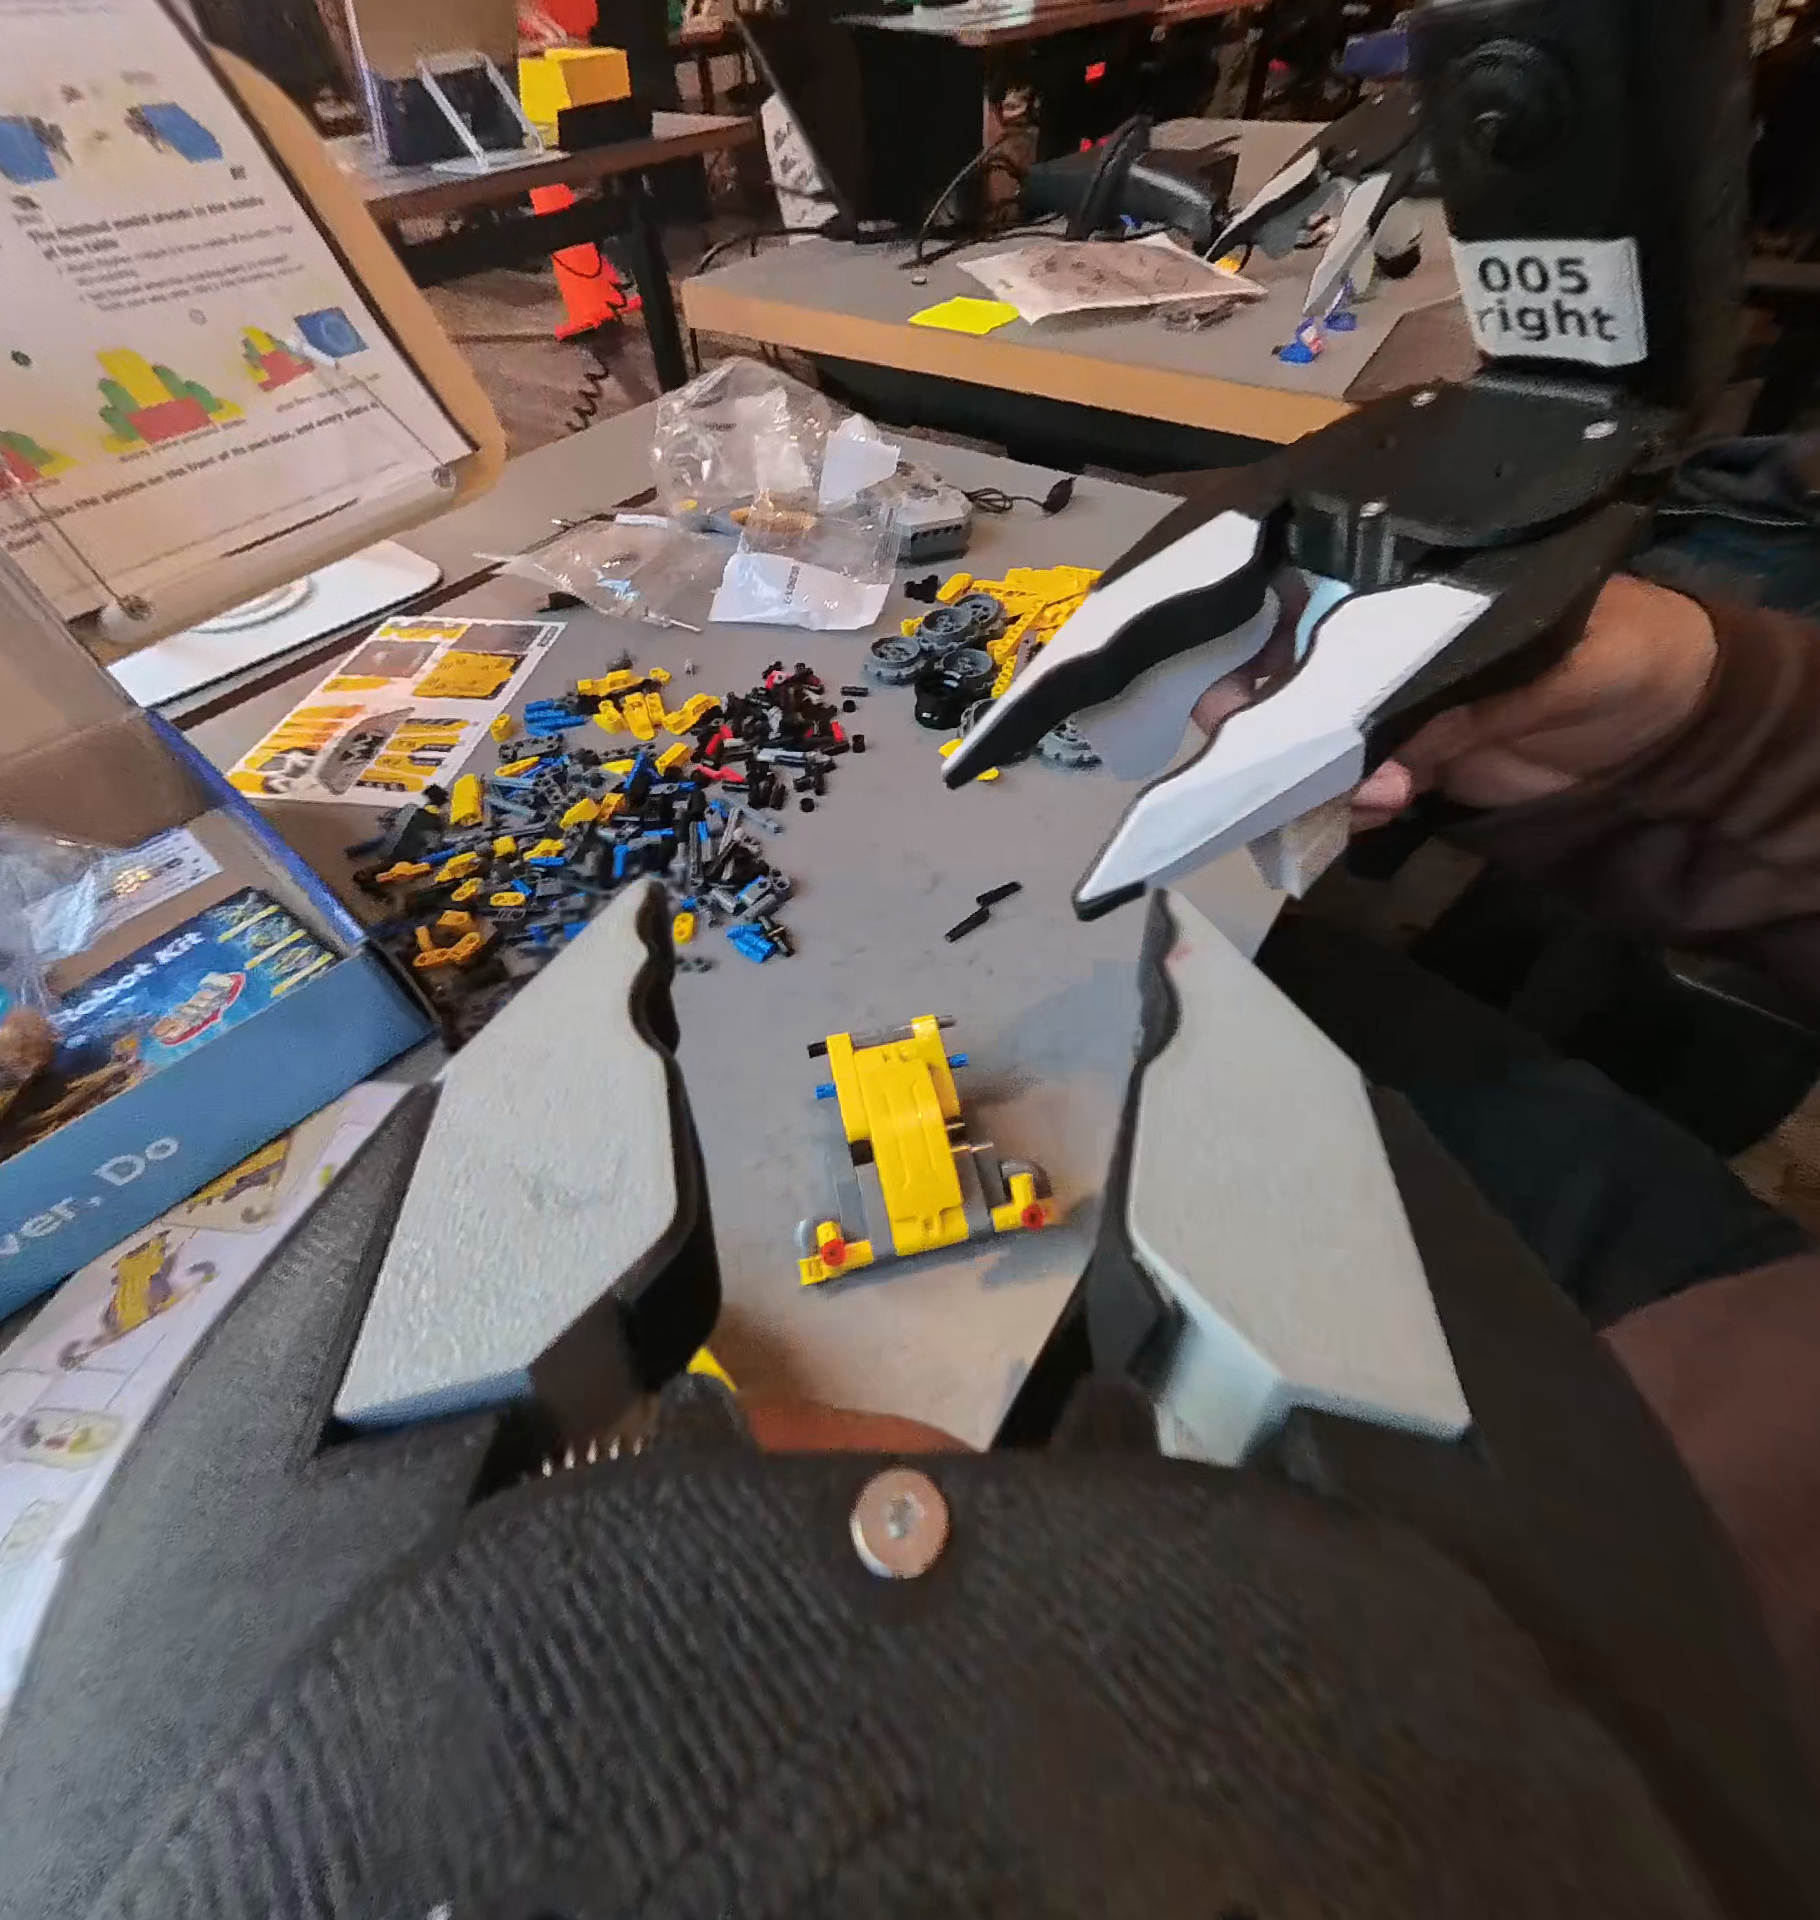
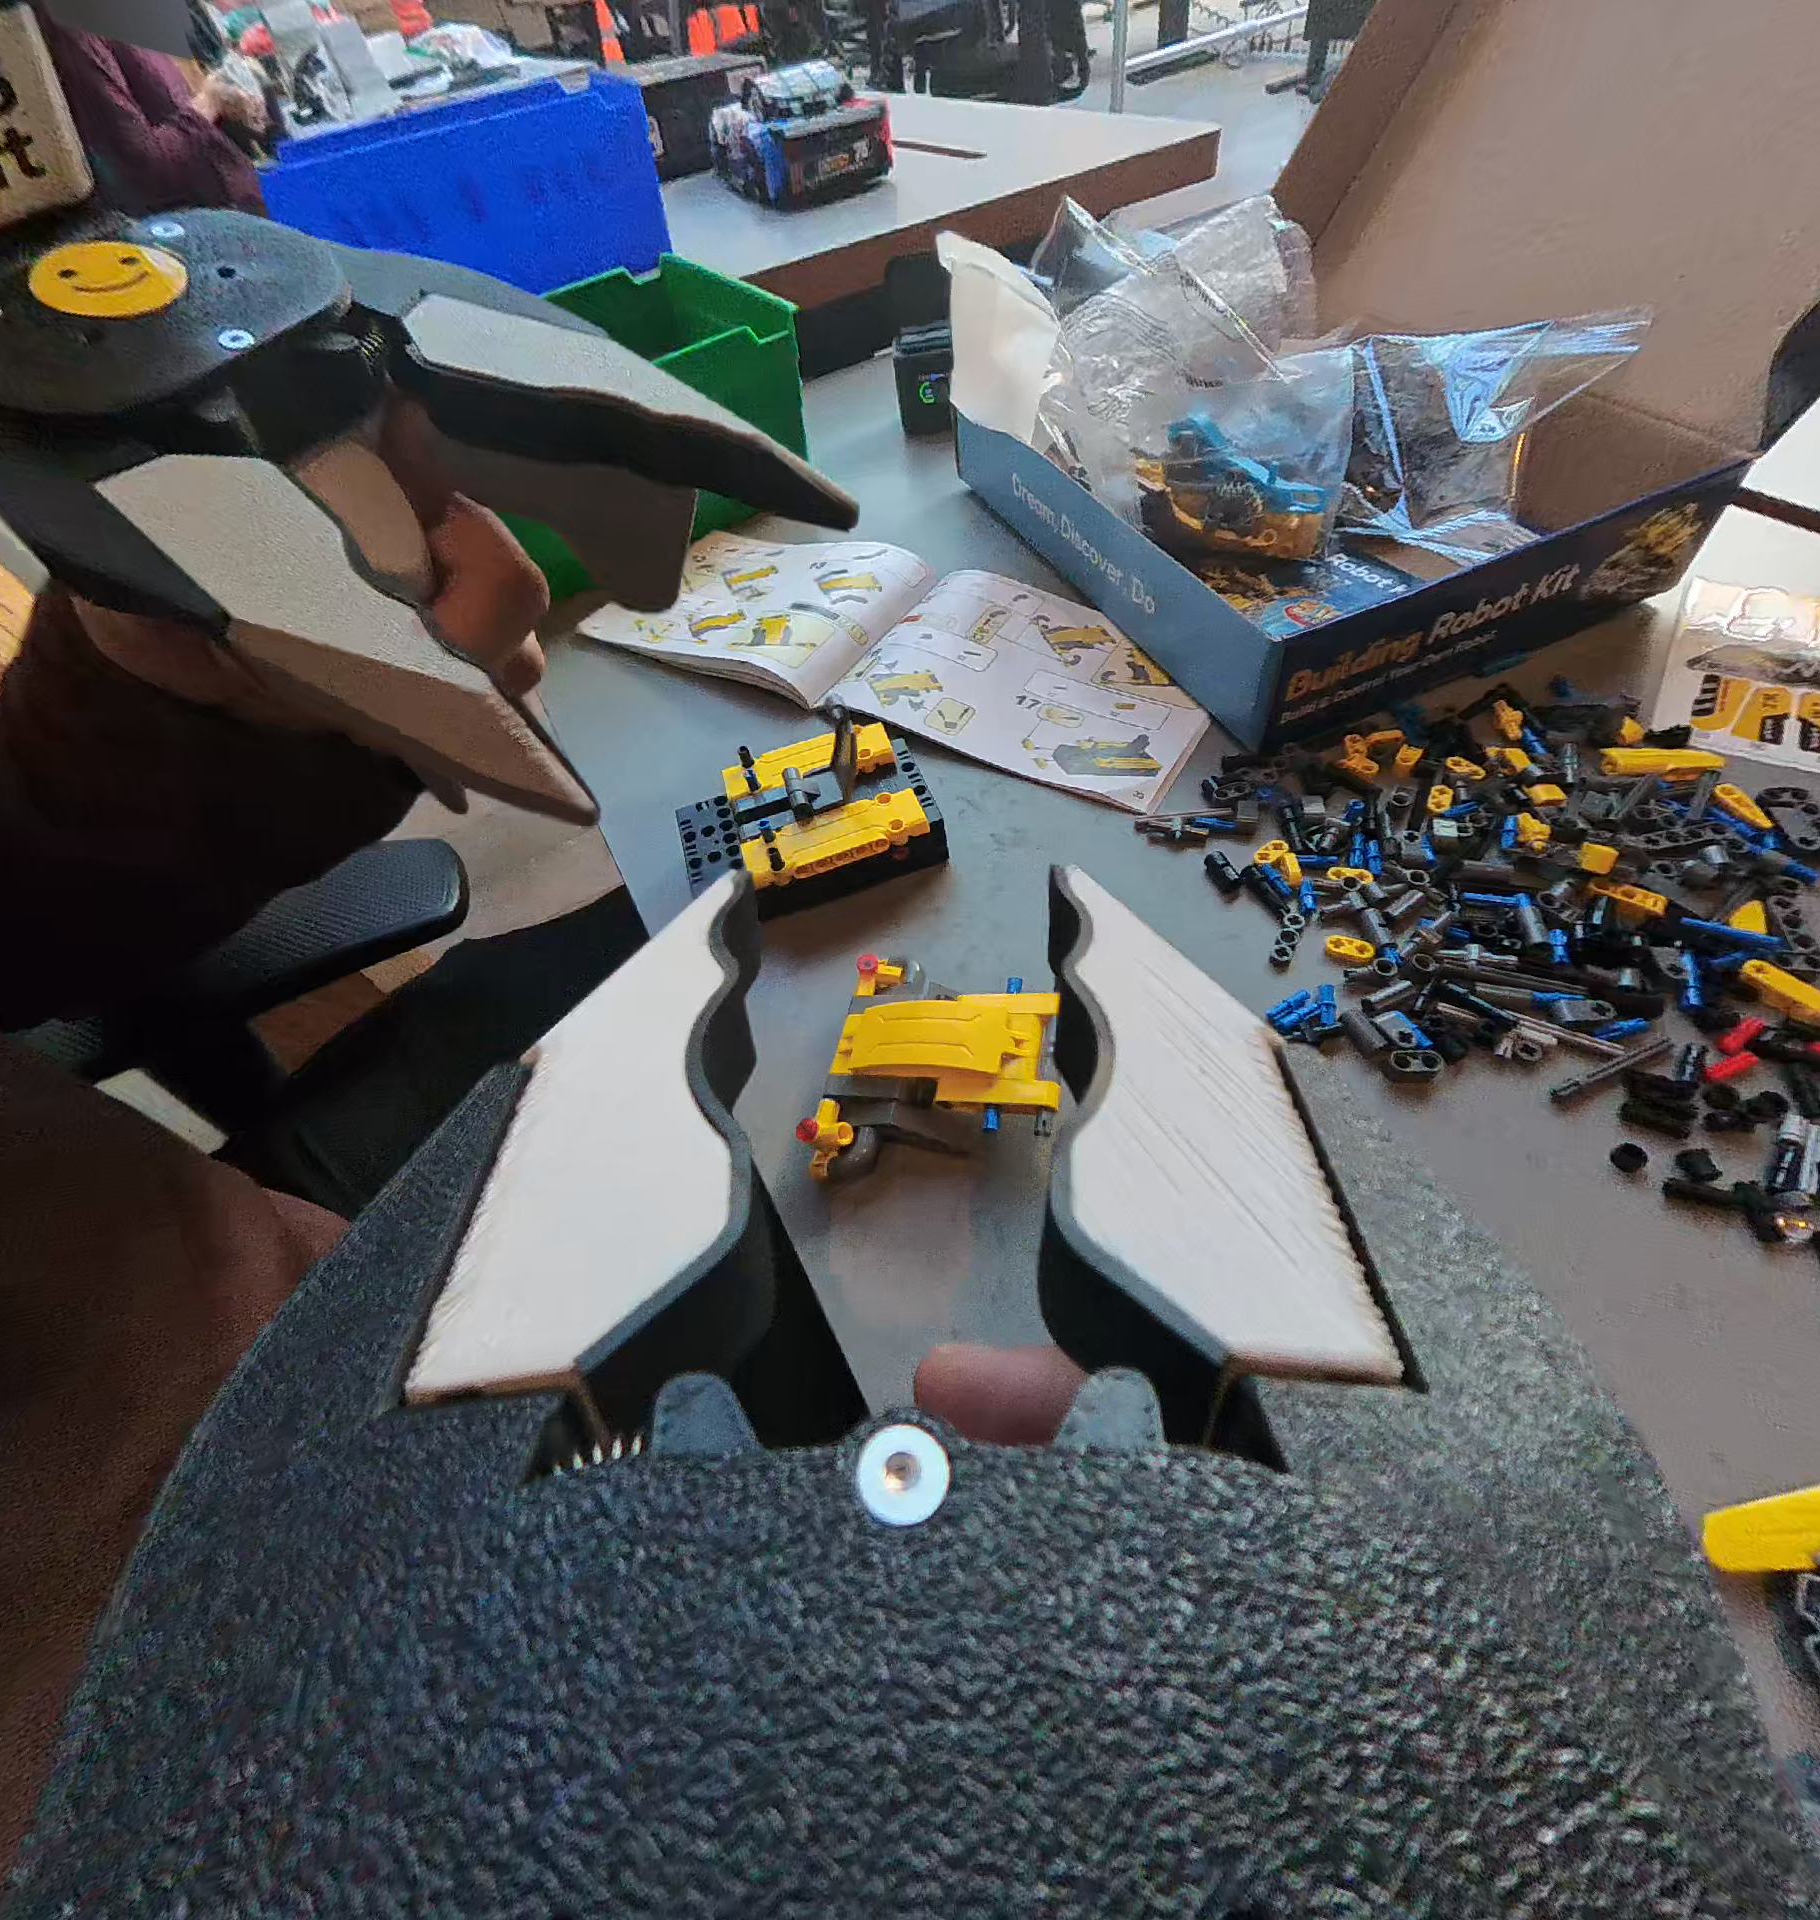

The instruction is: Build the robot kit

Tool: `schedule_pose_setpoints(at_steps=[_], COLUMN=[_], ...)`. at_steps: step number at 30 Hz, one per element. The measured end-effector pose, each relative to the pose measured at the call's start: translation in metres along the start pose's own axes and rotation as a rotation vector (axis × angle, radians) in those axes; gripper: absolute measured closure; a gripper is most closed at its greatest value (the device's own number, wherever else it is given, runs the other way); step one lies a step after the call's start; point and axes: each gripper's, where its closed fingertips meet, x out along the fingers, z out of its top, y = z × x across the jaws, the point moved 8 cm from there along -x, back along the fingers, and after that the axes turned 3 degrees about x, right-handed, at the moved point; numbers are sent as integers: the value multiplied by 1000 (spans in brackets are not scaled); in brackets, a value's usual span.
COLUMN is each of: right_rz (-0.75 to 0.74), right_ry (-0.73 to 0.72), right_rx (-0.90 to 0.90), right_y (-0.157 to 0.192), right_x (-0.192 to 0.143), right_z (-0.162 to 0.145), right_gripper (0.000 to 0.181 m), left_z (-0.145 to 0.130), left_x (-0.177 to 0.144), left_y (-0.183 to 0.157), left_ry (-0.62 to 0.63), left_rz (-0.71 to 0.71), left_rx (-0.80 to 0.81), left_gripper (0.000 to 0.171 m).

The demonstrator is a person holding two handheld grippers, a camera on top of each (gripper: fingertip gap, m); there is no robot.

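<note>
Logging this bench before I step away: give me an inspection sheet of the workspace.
Surface: grey table, scuffed.
Job's things: small yellow assembly lying between both grippers; black-and-yellow assembly beyond it.
Clutter: loose parts pile, open instruction booklet, open kit box holding plastic bags, wheels.
Grippers: left gripper open, empty; right gripper open, empty.
Cables: thin black cable by a grey module.
Surroundings: green bin, other tables behind.

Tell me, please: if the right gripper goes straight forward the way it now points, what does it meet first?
Probably the small yellow and grey brick model lying on the grey table, framed between the open right gripper. Depth is unclear, so it might touch the table first.
</note>
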Motion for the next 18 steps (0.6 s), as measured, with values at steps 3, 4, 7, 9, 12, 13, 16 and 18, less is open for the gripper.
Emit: schedule_pose_setpoints(at_steps=[3,4,7,9,12,13,16,18], right_rz=[10,-1,-26,-39,-40,-34,-20,-10], right_ry=[-3,3,4,-2,-23,-33,-48,-52], right_rx=[14,8,-8,-22,-45,-42,-26,-31], right_y=[9,10,15,17,20,20,19,19], right_x=[-4,-6,-10,-13,-15,-15,-8,-1], right_z=[-2,-4,-5,-2,3,5,4,4], right_gripper=[129,129,129,129,129,129,131,131], left_z=[-6,-9,-11,-12,-19,-22,-27,-27], left_x=[9,13,19,20,23,23,18,11], left_y=[-18,-21,-29,-31,-23,-18,-3,4], left_ry=[25,43,67,77,119,132,149,147], left_rz=[-68,-74,-84,-107,-85,-62,-31,-33], left_rx=[3,19,49,43,30,35,-1,-33], left_gripper=[85,85,85,84,83,83,83,83])
